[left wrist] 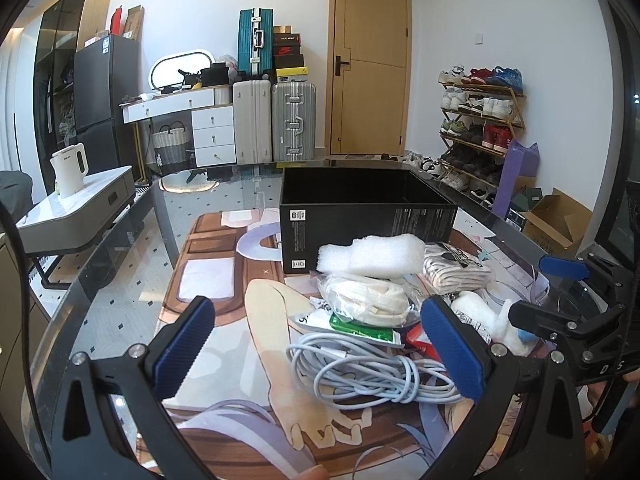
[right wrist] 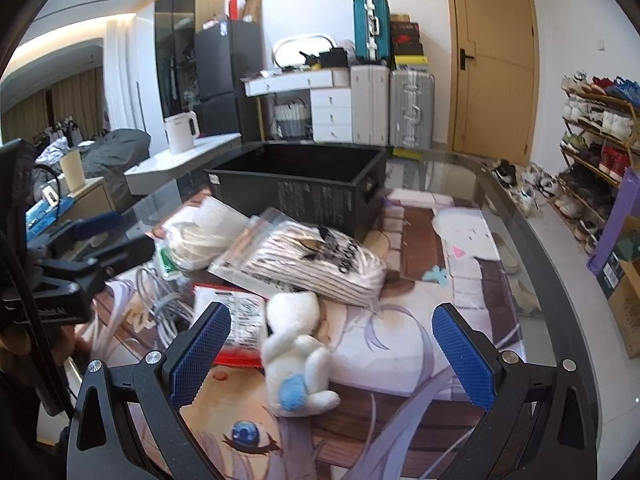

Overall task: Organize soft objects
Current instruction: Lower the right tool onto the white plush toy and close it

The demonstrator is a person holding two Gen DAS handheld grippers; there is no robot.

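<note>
Evidently little had been sorted: the black box (left wrist: 366, 216) on the glass tabletop (left wrist: 120, 264) looked empty as far as its interior showed, while the soft objects lay heaped just in front of it — white foam (left wrist: 372, 258), a bagged cream strap (left wrist: 366, 300), a bagged striped cloth (right wrist: 316, 266), a coiled cable (left wrist: 372, 372) and a white plush toy (right wrist: 294, 354). Both the left tongs (left wrist: 318, 354) and the right tongs (right wrist: 332, 354) hung spread wide and empty over the pile, the right straddling the plush without touching it. By appearances, every item remained to be moved.

White plush toy (right wrist: 296, 356) (blue tail) lies beside bagged striped fabric (right wrist: 316, 264).
</note>
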